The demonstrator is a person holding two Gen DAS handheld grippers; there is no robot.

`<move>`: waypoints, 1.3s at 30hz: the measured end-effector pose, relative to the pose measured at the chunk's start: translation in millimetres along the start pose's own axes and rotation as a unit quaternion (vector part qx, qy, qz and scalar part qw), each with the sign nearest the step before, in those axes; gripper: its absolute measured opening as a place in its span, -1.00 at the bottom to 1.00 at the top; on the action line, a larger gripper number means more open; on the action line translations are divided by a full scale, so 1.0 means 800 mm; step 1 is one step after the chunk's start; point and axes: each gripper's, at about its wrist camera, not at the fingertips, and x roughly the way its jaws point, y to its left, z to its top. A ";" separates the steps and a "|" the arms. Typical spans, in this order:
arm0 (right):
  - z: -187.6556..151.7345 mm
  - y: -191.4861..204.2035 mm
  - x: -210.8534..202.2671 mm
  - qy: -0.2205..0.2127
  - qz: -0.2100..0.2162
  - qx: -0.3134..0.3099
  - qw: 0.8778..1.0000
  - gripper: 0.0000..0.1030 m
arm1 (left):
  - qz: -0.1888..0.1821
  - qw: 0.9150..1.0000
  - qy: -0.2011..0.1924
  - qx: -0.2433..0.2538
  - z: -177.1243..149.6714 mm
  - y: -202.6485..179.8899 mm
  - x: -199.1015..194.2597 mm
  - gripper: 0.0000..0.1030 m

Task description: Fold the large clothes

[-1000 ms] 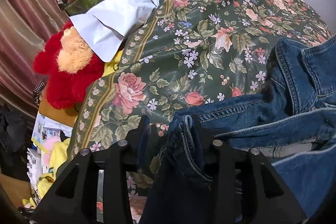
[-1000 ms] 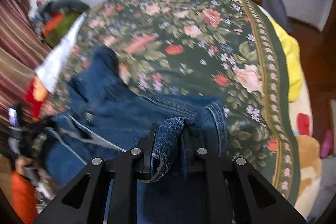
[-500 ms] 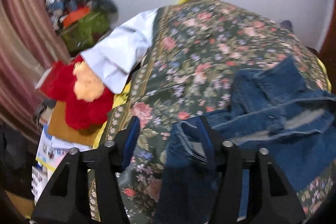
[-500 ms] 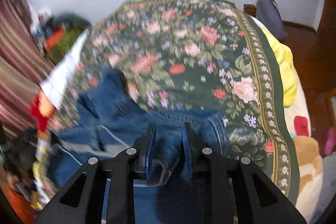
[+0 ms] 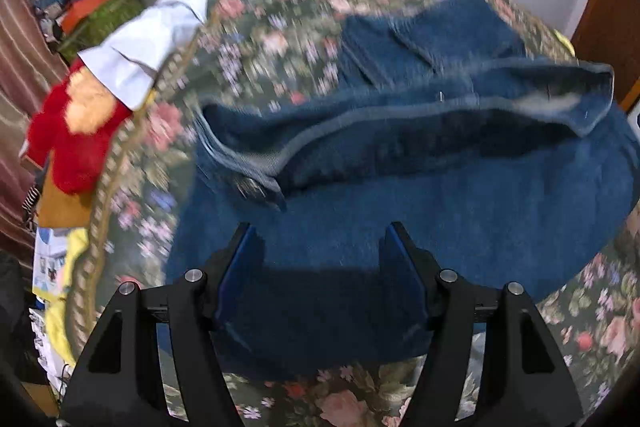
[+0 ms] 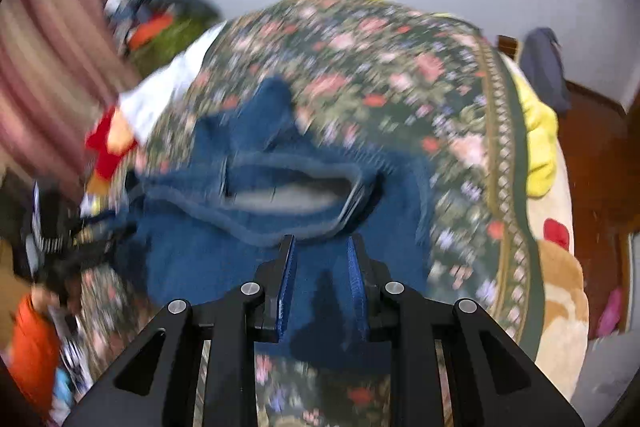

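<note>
Since a second ago you have let go with both hands: the denim fold that sat pinched in each gripper is out, and both cameras have pulled back from the jeans (image 5: pixel 400 219).

Nearest you, your left gripper (image 5: pixel 316 239) stands wide, its blue-padded fingers (image 5: pixel 234 267) hanging over flat denim with nothing between them. Your right gripper (image 6: pixel 320 247) is only narrowly parted, and its pads look clear of the cloth below, though blur makes that hard to judge.

The jeans (image 6: pixel 248 255) lie across the near part of the bed, heavy blue denim, the waistband gaping in a long oval with paler lining inside. One doubled-over part reaches away from you.

Under them the floral bedspread (image 5: pixel 280 27) is dark green with pink roses and a woven gold border along its edges. Beyond the jeans it lies bare to the far wall, giving you room there.

Off the left edge a white cloth (image 5: pixel 148 39) overhangs, with a red plush toy (image 5: pixel 72 135) below it. Off the right edge a yellow blanket (image 6: pixel 540 147) bulges out.
</note>
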 end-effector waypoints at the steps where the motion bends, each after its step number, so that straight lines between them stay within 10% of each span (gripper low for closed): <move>1: -0.008 0.006 0.006 0.007 -0.001 -0.009 1.000 -0.59 | 0.000 1.000 0.003 0.002 -0.004 -0.002 0.004 0.29; 10: -0.022 0.037 0.098 0.051 -0.024 -0.039 0.998 -0.59 | 0.033 0.999 0.000 0.022 0.032 0.002 0.049 0.29; 24: 0.120 0.032 0.161 0.018 -0.082 -0.032 0.996 -0.59 | 0.055 0.998 0.004 -0.021 0.119 0.048 0.109 0.29; 35: 0.093 0.078 0.074 -0.033 -0.016 -0.055 0.998 -0.59 | -0.037 0.997 -0.044 -0.052 0.115 0.058 -0.012 0.29; 39: 0.074 0.114 0.062 -0.037 0.022 -0.070 0.997 -0.59 | -0.003 0.995 -0.092 -0.040 0.105 0.053 -0.054 0.55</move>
